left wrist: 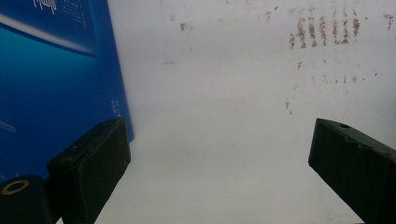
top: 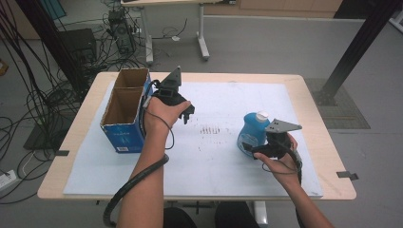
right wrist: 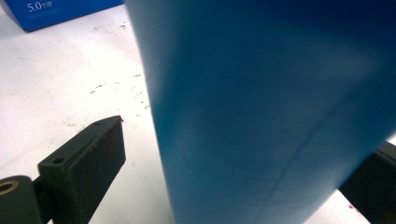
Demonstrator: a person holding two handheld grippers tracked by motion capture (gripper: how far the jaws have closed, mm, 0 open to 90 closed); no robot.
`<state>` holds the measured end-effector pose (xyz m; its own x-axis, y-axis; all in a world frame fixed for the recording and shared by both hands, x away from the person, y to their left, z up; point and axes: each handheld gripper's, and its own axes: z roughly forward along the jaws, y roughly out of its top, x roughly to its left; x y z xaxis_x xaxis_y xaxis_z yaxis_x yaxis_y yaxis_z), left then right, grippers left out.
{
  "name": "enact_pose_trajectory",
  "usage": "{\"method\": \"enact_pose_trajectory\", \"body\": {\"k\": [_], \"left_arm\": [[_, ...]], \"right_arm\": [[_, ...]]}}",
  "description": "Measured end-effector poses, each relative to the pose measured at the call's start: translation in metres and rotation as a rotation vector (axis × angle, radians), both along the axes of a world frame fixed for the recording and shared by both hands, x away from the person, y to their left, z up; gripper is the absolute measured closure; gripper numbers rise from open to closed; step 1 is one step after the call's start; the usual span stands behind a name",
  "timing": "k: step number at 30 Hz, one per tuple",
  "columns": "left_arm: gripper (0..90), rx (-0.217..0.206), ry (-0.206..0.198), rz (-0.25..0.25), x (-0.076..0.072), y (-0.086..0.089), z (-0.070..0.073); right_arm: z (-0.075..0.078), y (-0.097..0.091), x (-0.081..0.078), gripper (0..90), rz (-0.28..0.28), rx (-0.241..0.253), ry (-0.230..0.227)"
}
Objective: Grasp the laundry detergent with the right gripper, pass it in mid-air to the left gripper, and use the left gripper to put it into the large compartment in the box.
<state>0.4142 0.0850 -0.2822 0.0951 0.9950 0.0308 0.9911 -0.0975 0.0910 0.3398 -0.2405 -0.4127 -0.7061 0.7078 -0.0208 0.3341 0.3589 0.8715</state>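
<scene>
My right claw (top: 248, 148) straddles the blue bottle (top: 253, 129), jaws wide, not gripping; my left claw (top: 188, 113) hangs wide beside the cardboard box (top: 122, 124).

Both tongs (top: 188, 113) (top: 247, 148) spread wide

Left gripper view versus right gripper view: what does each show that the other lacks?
Left gripper view: an open left claw over bare white mat, with brown smudges ahead and nothing between the jaws. Right gripper view: the blue bottle standing between the right claw jaws, a gap visible at one jaw. Both: the white mat and the blue cardboard box.
</scene>
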Motion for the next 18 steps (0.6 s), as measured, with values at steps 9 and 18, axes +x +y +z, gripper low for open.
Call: {"method": "enact_pose_trajectory", "body": {"k": [9, 18], "left_arm": [[6.0, 0.002, 0.002, 0.003, -0.0004, 0.0024, -0.0011], [6.1, 0.002, 0.006, 0.000, -0.0008, 0.0025, -0.0030]], "right_arm": [[-0.0023, 0.0007, -0.0006, 13.8, -0.012, 0.010, -0.005], [-0.0045, 0.0021, -0.0012, 24.3, -0.019, 0.013, -0.010]]}}
